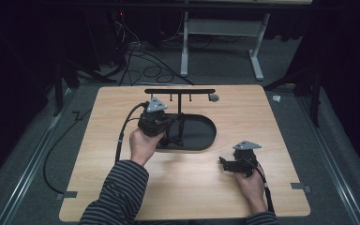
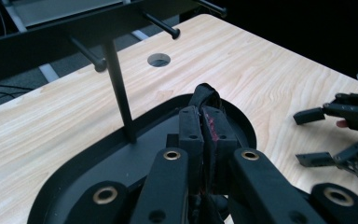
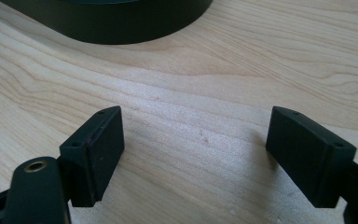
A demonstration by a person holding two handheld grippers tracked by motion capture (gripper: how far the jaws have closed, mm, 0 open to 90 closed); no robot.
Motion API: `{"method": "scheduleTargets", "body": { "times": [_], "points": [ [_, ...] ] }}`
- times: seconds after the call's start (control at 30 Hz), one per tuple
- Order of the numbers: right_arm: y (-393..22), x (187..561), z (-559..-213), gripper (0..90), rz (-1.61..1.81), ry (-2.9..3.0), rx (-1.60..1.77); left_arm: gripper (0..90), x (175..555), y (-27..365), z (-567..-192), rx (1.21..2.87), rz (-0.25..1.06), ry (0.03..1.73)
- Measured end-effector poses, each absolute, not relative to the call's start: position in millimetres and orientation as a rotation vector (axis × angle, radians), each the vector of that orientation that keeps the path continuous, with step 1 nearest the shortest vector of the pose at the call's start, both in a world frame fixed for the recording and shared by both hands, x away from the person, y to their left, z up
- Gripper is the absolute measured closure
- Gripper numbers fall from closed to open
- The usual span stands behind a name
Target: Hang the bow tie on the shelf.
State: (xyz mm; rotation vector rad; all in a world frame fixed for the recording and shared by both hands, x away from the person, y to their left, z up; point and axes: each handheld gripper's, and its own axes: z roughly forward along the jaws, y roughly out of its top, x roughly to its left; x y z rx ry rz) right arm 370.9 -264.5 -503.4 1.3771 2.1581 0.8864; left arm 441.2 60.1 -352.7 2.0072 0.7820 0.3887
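A black stand has an oval tray base point(image 1: 201, 140), a thin post point(image 2: 121, 98) and a top bar point(image 1: 179, 91) with several pegs. My left gripper point(image 1: 168, 125) hovers over the left part of the tray and is shut on a black strap point(image 2: 206, 95), which sticks up from between its jaws point(image 2: 206, 122). In the high view the strap point(image 1: 180, 132) hangs down over the tray. My right gripper point(image 1: 222, 164) rests low over the bare wood, right of the tray, open with nothing between its fingers point(image 3: 209, 154). It is also in the left gripper view point(image 2: 328, 137).
The wooden table point(image 1: 192, 187) has a round hole point(image 1: 213, 98) near the bar's right end. The tray's rim point(image 3: 112, 23) lies ahead of the right gripper. Cables trail off the left edge, and a table frame stands on the floor behind.
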Motion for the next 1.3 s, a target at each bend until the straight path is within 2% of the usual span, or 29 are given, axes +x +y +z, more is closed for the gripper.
{"method": "scheduleTargets", "body": {
  "times": [0.67,1.3],
  "points": [
    [-264,370,-503,20.4,0.887,2.163,1.373,87.0,476,55,-333,1.958,0.513,0.828],
    [-264,370,-503,20.5,0.891,2.166,1.37,86.6,499,62,-344,1.931,0.574,0.929]
  ]
}}
